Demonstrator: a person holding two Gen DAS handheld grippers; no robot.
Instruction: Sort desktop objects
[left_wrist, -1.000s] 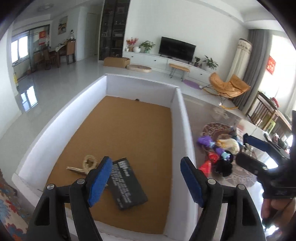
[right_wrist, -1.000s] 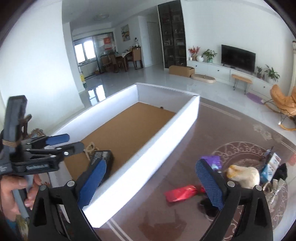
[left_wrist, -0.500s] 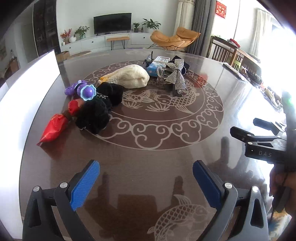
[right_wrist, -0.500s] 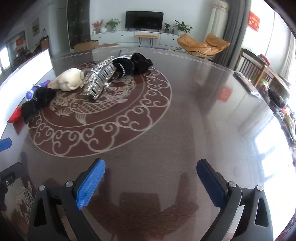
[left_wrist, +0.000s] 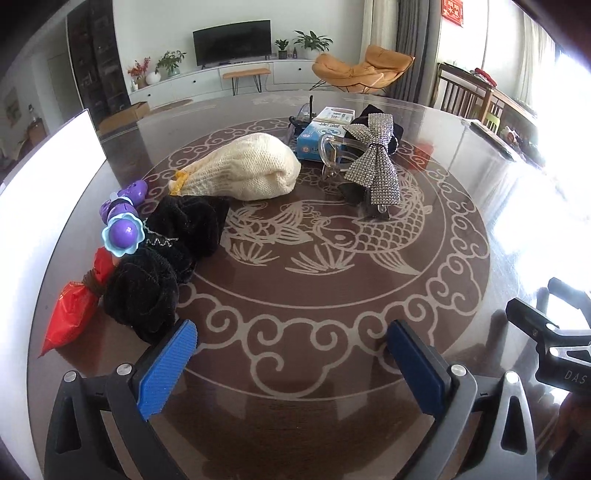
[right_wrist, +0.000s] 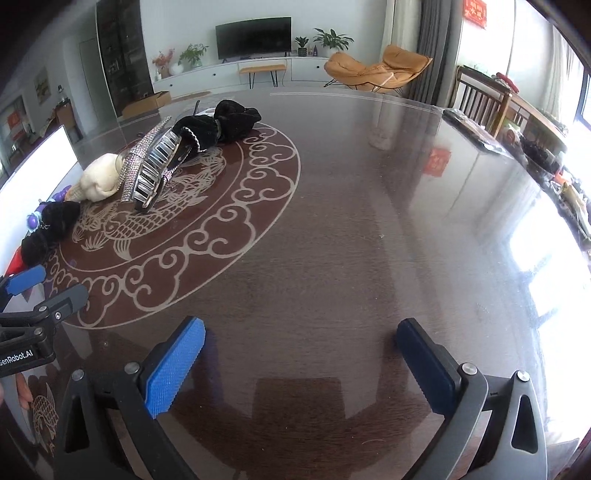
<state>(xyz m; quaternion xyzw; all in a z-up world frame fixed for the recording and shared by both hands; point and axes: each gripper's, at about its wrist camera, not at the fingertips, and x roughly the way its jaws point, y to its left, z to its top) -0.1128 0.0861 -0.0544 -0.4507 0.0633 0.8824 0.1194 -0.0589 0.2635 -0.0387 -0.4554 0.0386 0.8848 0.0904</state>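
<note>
Left gripper: low in the frame of its own view, its jaws have just been opening and stand wide apart, nothing between the blue pads, only bare table under them.
Right gripper: low in the frame of its own view, jaws likewise just opened to full width, empty, over bare table.
Table: dark glossy top with a pale fish-and-cloud pattern in a ring.
Cream knitted pouch: upper middle of the left view, lying on its side, a yellow trim at its left end.
Black fabric pieces: left of centre, two dark bundles touching each other, the nearer one just above the left pad.
Purple flower toy: at the left edge of the black bundles, resting against them.
Red packet: lower left, beside the nearer black bundle, near the table's rim.
Rhinestone bow clip: upper right of centre, standing tilted on a clear claw clip.
Blue-and-white box: just behind the bow, touching the pouch's far end.
White box wall: along the left edge of the left view.
</note>
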